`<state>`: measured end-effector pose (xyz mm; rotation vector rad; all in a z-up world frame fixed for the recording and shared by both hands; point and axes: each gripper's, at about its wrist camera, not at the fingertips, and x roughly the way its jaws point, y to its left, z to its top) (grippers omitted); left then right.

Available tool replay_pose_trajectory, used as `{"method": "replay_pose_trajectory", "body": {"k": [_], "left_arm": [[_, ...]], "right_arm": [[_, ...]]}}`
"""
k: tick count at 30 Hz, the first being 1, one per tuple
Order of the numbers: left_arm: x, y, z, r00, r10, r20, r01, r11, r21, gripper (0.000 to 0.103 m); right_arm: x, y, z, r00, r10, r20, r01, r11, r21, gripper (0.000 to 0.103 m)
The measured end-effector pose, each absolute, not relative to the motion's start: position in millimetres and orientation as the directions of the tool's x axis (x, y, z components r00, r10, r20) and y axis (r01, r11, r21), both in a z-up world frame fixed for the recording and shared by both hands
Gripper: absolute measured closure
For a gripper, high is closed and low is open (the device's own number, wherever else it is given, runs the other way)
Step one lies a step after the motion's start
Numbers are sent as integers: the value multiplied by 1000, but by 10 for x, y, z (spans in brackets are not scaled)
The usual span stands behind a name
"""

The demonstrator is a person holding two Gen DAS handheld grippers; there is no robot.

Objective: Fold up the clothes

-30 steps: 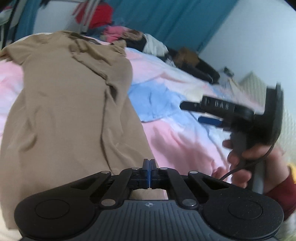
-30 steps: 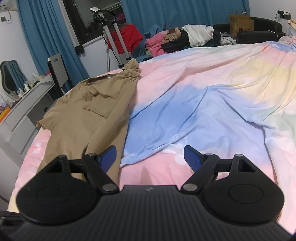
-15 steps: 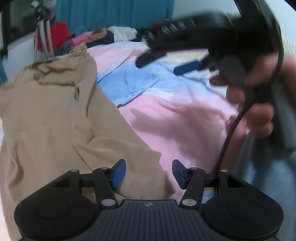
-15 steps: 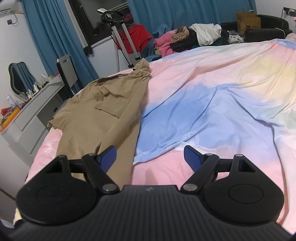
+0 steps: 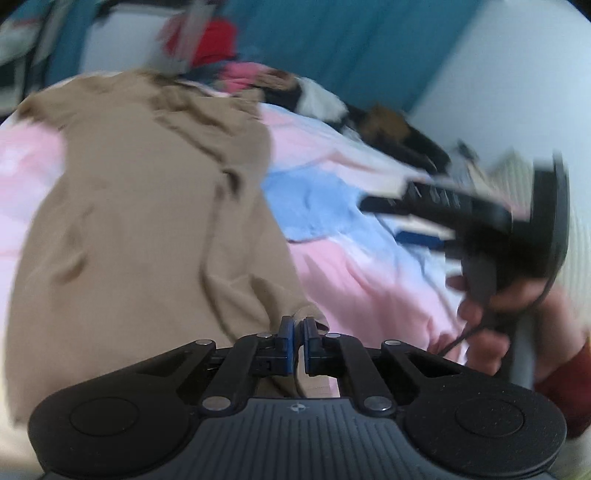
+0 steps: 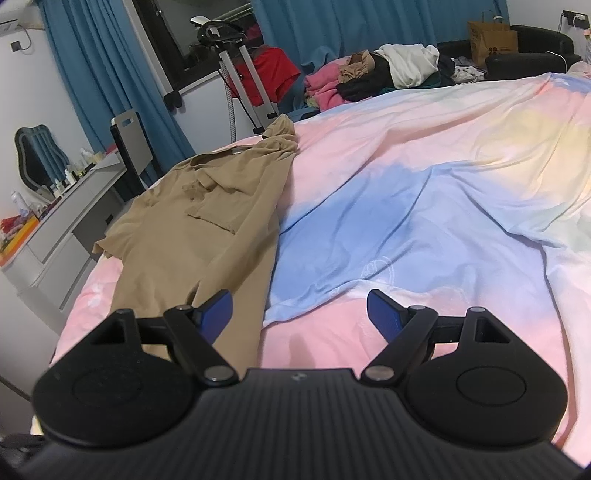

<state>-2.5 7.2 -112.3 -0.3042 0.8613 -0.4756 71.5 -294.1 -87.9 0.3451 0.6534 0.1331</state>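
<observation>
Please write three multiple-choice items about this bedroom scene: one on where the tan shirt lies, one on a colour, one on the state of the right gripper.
1. Where does the tan shirt lie?
A) on the left part of the bed cover
B) on a hanger
C) on the floor

2. Which colour are the curtains?
A) red
B) blue
C) yellow

3. How is the right gripper?
A) shut on the shirt
B) shut, empty
C) open, empty

Answers:
1 A: it is spread out on the pastel cover.
2 B: blue folds hang behind the bed.
3 C: its blue pads stand far apart with nothing between them.
</observation>
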Motion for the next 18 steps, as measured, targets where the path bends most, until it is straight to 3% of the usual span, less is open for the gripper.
{"method": "replay_pose_trajectory", "body": {"k": [5, 9, 11, 15, 17, 18], "left_arm": [[-63, 456, -1246, 455, -445, -771, 66, 881, -469, 100], [-129, 553, -1134, 438, -440, -784, 72, 887, -457, 97], [-102, 592, -1014, 446, -439, -780, 81, 888, -453, 82], [167, 656, -765, 507, -415, -756, 102, 899, -425, 55], [396, 685, -666, 544, -393, -741, 96, 907, -410, 37], [588, 693, -673, 550, -397, -735, 79, 901, -427, 34]], "right_arm": [[708, -2824, -874, 766, 318, -558, -81, 910, 408, 22], [721, -2619, -942, 701, 448, -555, -147, 852, 503, 22], [714, -2457, -969, 672, 474, -569, -183, 851, 492, 33], [711, -2149, -1018, 656, 446, -609, -240, 888, 391, 43], [726, -2074, -1039, 660, 435, -612, -256, 897, 361, 46], [733, -2053, -1045, 668, 428, -609, -259, 901, 349, 46]]}}
